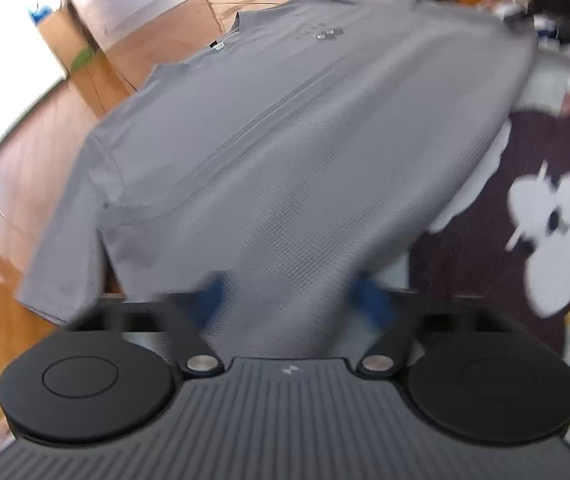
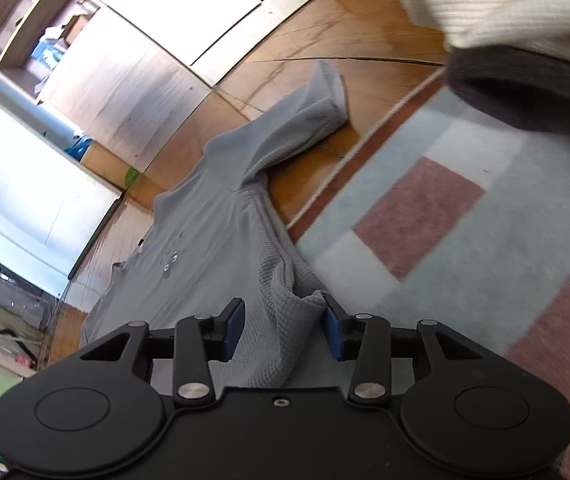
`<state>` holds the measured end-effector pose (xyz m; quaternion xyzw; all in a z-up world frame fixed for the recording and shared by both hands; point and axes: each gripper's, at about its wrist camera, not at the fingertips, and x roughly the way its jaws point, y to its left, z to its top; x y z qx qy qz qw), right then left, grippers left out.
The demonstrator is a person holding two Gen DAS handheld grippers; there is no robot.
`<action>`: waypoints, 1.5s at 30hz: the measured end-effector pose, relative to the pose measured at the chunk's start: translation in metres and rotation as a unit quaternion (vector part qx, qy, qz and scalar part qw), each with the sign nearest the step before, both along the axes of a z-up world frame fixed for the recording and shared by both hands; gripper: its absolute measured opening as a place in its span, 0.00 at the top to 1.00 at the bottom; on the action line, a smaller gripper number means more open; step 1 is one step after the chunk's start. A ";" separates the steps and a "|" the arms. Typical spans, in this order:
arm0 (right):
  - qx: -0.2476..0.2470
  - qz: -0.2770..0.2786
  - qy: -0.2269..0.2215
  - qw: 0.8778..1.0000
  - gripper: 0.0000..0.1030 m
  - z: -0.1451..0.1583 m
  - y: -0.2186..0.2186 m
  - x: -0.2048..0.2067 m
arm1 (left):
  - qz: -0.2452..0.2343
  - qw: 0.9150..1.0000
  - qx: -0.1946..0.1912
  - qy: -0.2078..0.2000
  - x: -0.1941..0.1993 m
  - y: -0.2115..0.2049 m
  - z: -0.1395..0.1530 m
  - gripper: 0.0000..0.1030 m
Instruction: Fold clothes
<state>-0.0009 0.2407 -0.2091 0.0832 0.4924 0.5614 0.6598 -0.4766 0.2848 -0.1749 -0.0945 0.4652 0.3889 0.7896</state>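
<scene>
A grey waffle-knit T-shirt [image 1: 285,140] lies spread on a wooden floor, collar away from me, small print on the chest. In the left wrist view my left gripper [image 1: 289,300] has its blue pads wide apart with the shirt's hem between them; the view is blurred. In the right wrist view the same shirt [image 2: 213,232] stretches away, one sleeve [image 2: 317,108] lying out on the floor. My right gripper [image 2: 283,326] is open, its blue pads on either side of a raised fold of the hem, not pressing it.
A dark brown garment with a white print [image 1: 545,220] lies right of the shirt. A checked blue, white and pink rug [image 2: 465,240] borders the shirt. Cream and brown knitwear [image 2: 525,40] hangs at upper right. Wooden cabinets [image 2: 125,80] stand beyond.
</scene>
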 end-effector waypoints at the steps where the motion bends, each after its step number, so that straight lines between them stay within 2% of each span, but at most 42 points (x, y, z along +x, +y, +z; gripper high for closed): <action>1: -0.001 0.004 -0.006 1.000 0.54 0.001 0.003 0.000 | 0.007 1.000 -0.003 0.002 0.002 0.000 0.000 0.87; 2: -0.001 0.009 -0.013 1.000 0.53 0.003 0.006 0.000 | 0.006 1.000 0.001 0.009 0.006 -0.003 -0.001 0.87; 3: -0.002 0.013 -0.019 1.000 0.59 0.004 0.009 0.000 | -0.001 1.000 0.012 0.022 0.010 -0.007 -0.003 0.87; 4: 0.000 0.016 -0.029 0.999 0.67 0.006 0.010 0.000 | -0.009 0.999 0.023 0.033 0.014 -0.011 -0.006 0.87; 5: 0.000 0.015 -0.044 0.999 0.82 0.009 0.011 -0.002 | -0.016 0.998 0.032 0.042 0.018 -0.012 -0.009 0.87; 6: -0.002 0.013 -0.059 0.998 0.82 0.011 0.012 -0.003 | -0.020 0.998 0.038 0.048 0.021 -0.012 -0.011 0.87; 8: 0.003 0.015 -0.082 0.997 0.84 0.015 0.011 -0.008 | -0.021 0.997 0.049 0.048 0.020 -0.013 -0.012 0.81; 9: 0.002 0.017 -0.093 0.996 0.84 0.016 0.011 -0.010 | -0.020 0.997 0.053 0.048 0.018 -0.012 -0.012 0.70; 11: -0.006 0.024 -0.102 0.994 0.82 0.016 0.014 -0.014 | -0.016 0.997 0.060 0.049 0.016 -0.010 -0.012 0.62; 13: -0.013 0.017 -0.087 0.996 0.81 0.013 0.016 -0.012 | -0.002 0.999 0.025 0.020 0.012 -0.002 -0.008 0.83; 14: -0.012 0.012 -0.082 0.996 0.83 0.012 0.015 -0.011 | 0.003 1.000 0.019 0.011 0.011 -0.001 -0.005 0.94; 18: -0.015 0.015 -0.100 0.995 0.88 0.024 0.013 -0.012 | -0.006 0.997 0.080 0.020 0.013 -0.016 0.013 0.95; 21: -0.015 0.034 -0.119 0.992 0.89 0.042 0.010 -0.017 | 0.006 0.996 0.084 -0.004 0.006 -0.023 0.031 0.95; 26: -0.020 0.040 -0.127 0.991 0.89 0.056 -0.003 -0.022 | 0.015 0.999 0.041 -0.029 -0.005 -0.025 0.040 0.95; 29: -0.024 0.040 -0.131 0.990 0.89 0.060 -0.013 -0.025 | 0.003 0.999 0.046 -0.007 -0.001 -0.030 0.038 0.95; 37: -0.046 0.034 -0.102 0.993 0.90 0.064 -0.060 -0.030 | 0.018 0.999 0.026 -0.031 -0.011 -0.048 0.077 0.95; 39: -0.050 0.026 -0.091 0.994 0.90 0.064 -0.073 -0.028 | 0.018 0.999 0.025 -0.021 -0.004 -0.064 0.081 0.94; 43: -0.067 0.026 -0.118 0.990 0.90 0.048 -0.080 -0.026 | 0.031 0.999 -0.037 0.020 0.005 -0.061 0.049 0.93; 45: -0.083 0.026 -0.123 0.989 0.90 0.036 -0.075 -0.026 | 0.038 0.996 -0.073 0.041 0.009 -0.057 0.031 0.86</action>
